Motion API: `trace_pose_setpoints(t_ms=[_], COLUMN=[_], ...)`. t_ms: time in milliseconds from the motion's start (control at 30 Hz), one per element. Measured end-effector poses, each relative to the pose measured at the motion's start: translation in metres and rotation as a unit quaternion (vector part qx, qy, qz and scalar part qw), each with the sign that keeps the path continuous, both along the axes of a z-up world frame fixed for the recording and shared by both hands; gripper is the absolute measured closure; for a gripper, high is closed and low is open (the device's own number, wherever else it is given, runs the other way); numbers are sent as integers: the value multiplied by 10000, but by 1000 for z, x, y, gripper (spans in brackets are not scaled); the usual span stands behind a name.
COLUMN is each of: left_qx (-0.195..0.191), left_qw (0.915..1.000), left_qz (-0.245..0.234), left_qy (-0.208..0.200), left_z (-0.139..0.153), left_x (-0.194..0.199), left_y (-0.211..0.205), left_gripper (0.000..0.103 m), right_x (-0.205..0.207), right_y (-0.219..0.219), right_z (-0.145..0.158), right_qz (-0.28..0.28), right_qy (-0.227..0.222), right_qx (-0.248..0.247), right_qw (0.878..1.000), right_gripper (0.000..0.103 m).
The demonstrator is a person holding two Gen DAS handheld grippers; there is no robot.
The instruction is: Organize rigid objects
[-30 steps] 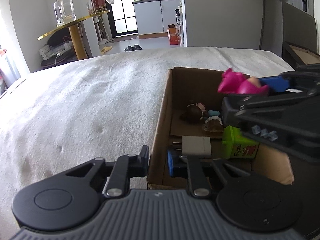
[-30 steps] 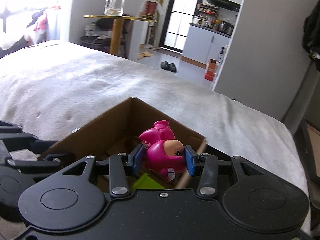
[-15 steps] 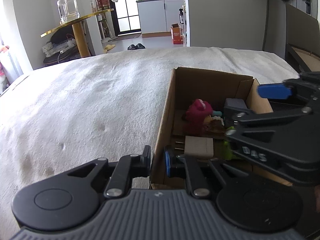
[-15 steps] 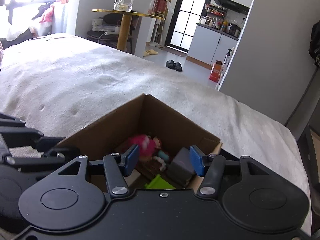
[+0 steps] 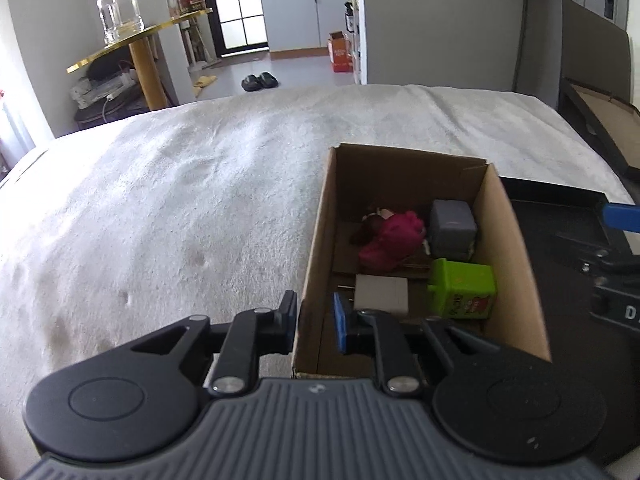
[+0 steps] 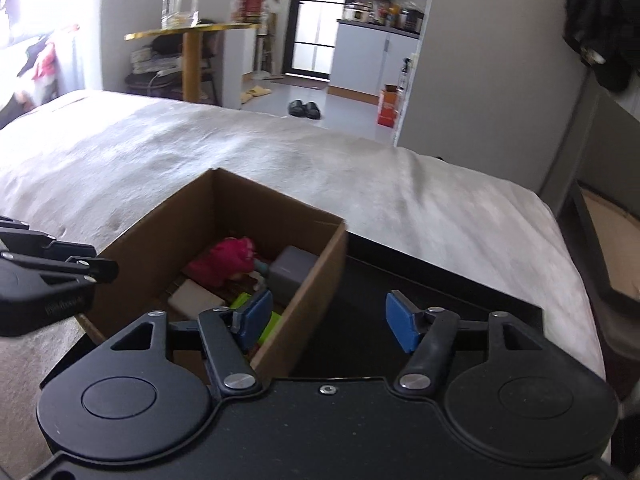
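An open cardboard box [image 5: 316, 236] stands on the white bed. Inside lie a pink toy figure [image 5: 390, 240], a grey block [image 5: 452, 228], a green box [image 5: 462, 290] and a white charger [image 5: 382, 292]. My left gripper [image 5: 314, 316] is shut on the box's near left wall, one finger outside and one inside. My right gripper [image 6: 326, 320] is open and empty, held above the box's right wall [image 6: 316, 280]; the pink toy [image 6: 224, 262] shows inside the box in the right wrist view. The right gripper's blue pad [image 5: 622, 216] shows at the left wrist view's right edge.
The box sits beside a black flat surface [image 6: 420, 280] on the bed's right part. White bedding [image 5: 180, 208] spreads left and beyond. A gold round table with a glass jar [image 5: 120, 12] stands past the bed. A dark frame [image 5: 600, 120] lies at the far right.
My right gripper opened and dropped the pink toy into the box, then drew back to the right and opened wider. My left gripper kept its hold on the box wall.
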State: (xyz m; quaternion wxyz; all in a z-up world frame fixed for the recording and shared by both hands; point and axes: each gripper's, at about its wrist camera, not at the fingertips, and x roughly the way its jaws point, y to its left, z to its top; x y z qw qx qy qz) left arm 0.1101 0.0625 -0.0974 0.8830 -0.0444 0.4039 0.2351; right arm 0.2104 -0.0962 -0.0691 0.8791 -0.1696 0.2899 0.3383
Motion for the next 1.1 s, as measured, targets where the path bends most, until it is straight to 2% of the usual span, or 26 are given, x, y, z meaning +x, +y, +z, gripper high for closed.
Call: trace_pose_setpoints(t_ms=[67, 133, 300, 367, 467, 633, 733, 833, 900, 1033, 1100], left_qx=[70, 56, 213, 182, 134, 197, 169, 23, -54, -36, 38], left_qw=[10000, 10000, 9996, 9996, 9982, 9969, 9967, 9961, 9959, 9956, 9953], left_qz=[-62, -73, -173, -234, -570, -758, -797, -876, -874, -837, -854], left_qy=[15, 10, 32, 33, 89, 50, -15, -101, -224, -419, -443], left_z=[7, 15, 33, 42, 51, 62, 68, 75, 81, 93, 98], left_x=[-3, -7, -15, -18, -20, -30, -36, -44, -50, -64, -70], left_y=[-5, -7, -14, -15, -18, -28, -32, -33, -32, -36, -39], left_gripper=[67, 58, 51, 46, 38, 32, 32, 31, 31, 29, 27], right_x=[0, 0, -3, -5, -9, -10, -15, -19, -22, -31, -34], right_y=[-11, -19, -37, -44, -55, -79, -91, -101, -110, -126, -135], right_z=[3, 6, 18, 24, 31, 43, 50, 55, 61, 76, 82], right_qz=[-99, -172, -265, -289, -325, -417, -518, -646, -710, -711, -734], right_qy=[45, 110, 287, 313, 378, 897, 888, 922, 1014, 950, 975], right_qx=[59, 99, 281, 338, 443, 852, 910, 969, 1078, 1231, 1359], right_qw=[9999, 9997, 9988, 9985, 9978, 9914, 9905, 9889, 9864, 9853, 9832], right_gripper=[39, 39, 37, 33, 31, 29, 25, 24, 20, 7, 5])
